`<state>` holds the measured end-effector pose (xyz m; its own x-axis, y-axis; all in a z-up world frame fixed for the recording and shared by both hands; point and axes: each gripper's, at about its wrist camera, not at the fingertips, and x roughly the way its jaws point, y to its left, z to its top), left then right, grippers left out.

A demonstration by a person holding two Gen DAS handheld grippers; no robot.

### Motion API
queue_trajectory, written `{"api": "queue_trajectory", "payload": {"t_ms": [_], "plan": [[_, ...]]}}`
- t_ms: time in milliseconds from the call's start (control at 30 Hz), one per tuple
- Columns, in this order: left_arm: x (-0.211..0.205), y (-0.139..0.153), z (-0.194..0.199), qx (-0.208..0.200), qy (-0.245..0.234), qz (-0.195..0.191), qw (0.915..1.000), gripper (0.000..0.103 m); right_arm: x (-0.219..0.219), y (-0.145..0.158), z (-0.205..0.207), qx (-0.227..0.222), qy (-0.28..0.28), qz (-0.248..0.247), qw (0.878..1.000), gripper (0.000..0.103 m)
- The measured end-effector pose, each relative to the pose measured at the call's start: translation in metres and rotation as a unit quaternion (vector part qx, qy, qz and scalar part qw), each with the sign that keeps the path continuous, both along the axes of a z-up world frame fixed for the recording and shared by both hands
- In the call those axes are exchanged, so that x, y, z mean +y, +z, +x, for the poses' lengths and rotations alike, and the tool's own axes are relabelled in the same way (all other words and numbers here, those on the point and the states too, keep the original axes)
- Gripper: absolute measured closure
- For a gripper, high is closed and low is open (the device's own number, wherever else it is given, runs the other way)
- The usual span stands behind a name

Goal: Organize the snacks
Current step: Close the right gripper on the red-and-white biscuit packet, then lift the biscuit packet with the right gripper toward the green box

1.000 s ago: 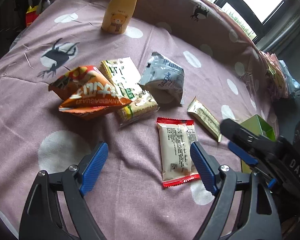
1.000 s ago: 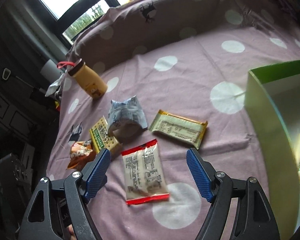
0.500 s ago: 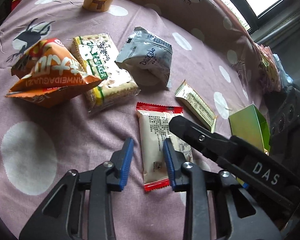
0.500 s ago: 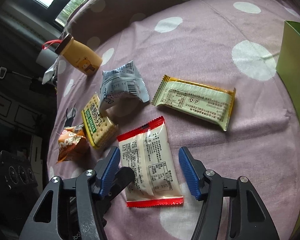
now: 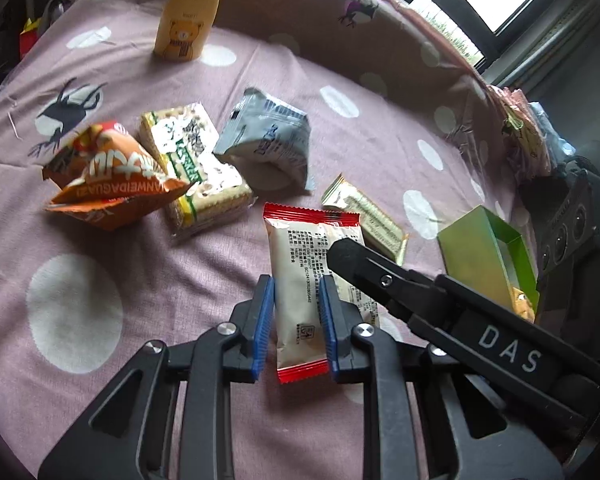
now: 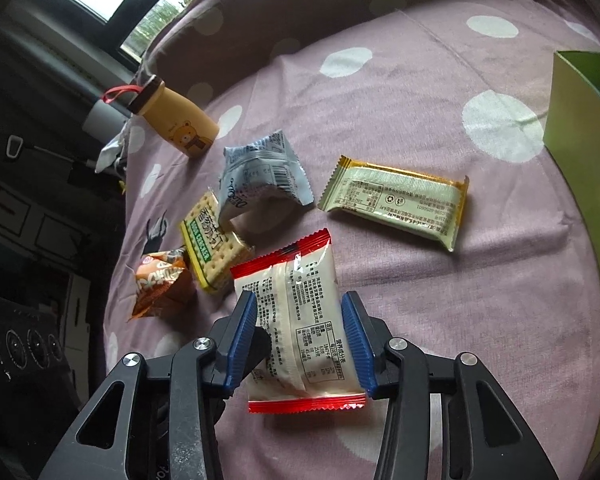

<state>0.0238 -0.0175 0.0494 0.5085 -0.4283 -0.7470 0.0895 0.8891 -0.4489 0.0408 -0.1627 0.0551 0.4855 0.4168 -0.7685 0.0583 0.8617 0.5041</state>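
You had both tongs, left (image 5: 296, 320) and right (image 6: 298, 340), closing on the red-edged packet (image 6: 300, 320); better one held it mid-body, lifting toward the green box (image 5: 484, 256).

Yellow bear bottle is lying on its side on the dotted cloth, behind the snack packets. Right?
Not quite. The yellow bear bottle stands upright, not on its side; the left wrist view shows it cap up. The rest holds: it is on the dotted cloth, behind the snack packets.

cracker pk (image 6: 214, 240) betw chip bag (image 6: 162, 280) & pouch (image 6: 260, 176), bottle (image 6: 176, 120) behind, box (image 6: 580, 112) prob far right
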Motion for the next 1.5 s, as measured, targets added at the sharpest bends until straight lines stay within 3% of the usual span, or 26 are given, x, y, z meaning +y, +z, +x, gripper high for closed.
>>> {"api": "queue_trajectory", "payload": {"t_ms": [333,1000,1500], "plan": [[-0.008,0.035,-0.022,-0.075,-0.014,-0.007,0.9971,0.081,-0.010,0.041,-0.030,-0.071,-0.023,0.006,0.997,0.056],[-0.032,0.093,-0.054,-0.191,-0.072,-0.050,0.9778,0.081,-0.031,0.113,-0.082,-0.197,-0.069,-0.034,0.977,0.056],[-0.107,0.114,-0.055,-0.212,-0.156,-0.048,0.9634,0.081,-0.102,0.135,-0.112,-0.221,-0.150,-0.036,0.963,0.055]]}}
